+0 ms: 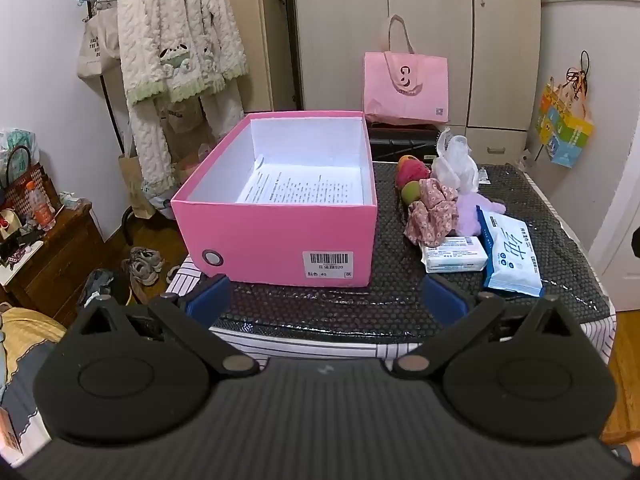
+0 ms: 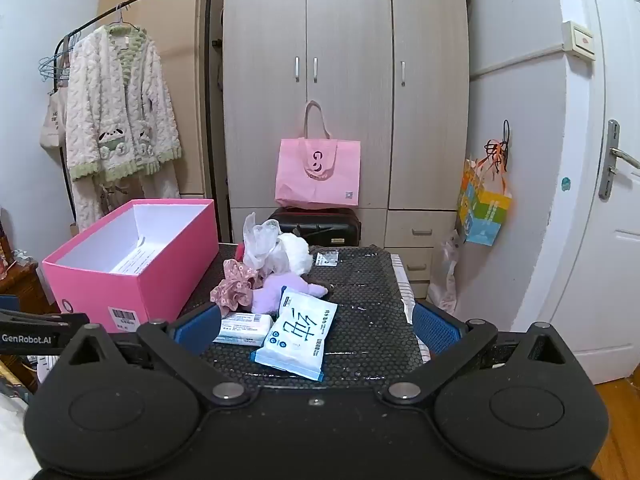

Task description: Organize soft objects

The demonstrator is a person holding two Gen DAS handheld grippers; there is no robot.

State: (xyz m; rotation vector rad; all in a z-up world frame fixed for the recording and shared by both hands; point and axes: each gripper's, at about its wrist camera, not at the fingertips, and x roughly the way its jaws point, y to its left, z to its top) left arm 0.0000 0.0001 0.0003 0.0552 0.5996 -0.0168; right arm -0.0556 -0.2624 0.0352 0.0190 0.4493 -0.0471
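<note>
Nearest the lens in the left wrist view, the left gripper [image 1: 326, 300] has its 2 blue-padded fingers spread wide with nothing between them, hanging just above the near edge of the surface [image 1: 360, 312], which is covered in black bubble wrap. Straight ahead of it sits the pink shoebox [image 1: 276, 236], lid off, with a printed paper sheet [image 1: 304, 188] lying flat on its white floor. To the right of the box lies the pile of soft things: a floral scrunchie [image 1: 434, 212] touching a red and green plush [image 1: 410, 180], with a lilac plush toy [image 1: 476, 204] and a white gauzy scrunchie [image 1: 456, 160] behind it. In front of the pile a small tissue pack [image 1: 456, 254] lies beside a blue wet-wipes pack [image 1: 510, 258].

In the right wrist view, the right gripper [image 2: 316, 326] is likewise wide open and empty, with the wet-wipes pack [image 2: 296, 332] lying on the surface between its fingers and the tissue pack [image 2: 244, 328] just beside its left finger. The shoebox [image 2: 132, 264] stands to the left. Further back, a pink tote bag [image 2: 318, 172] rests on a black suitcase [image 2: 320, 226] against the wardrobe [image 2: 344, 80].
</note>
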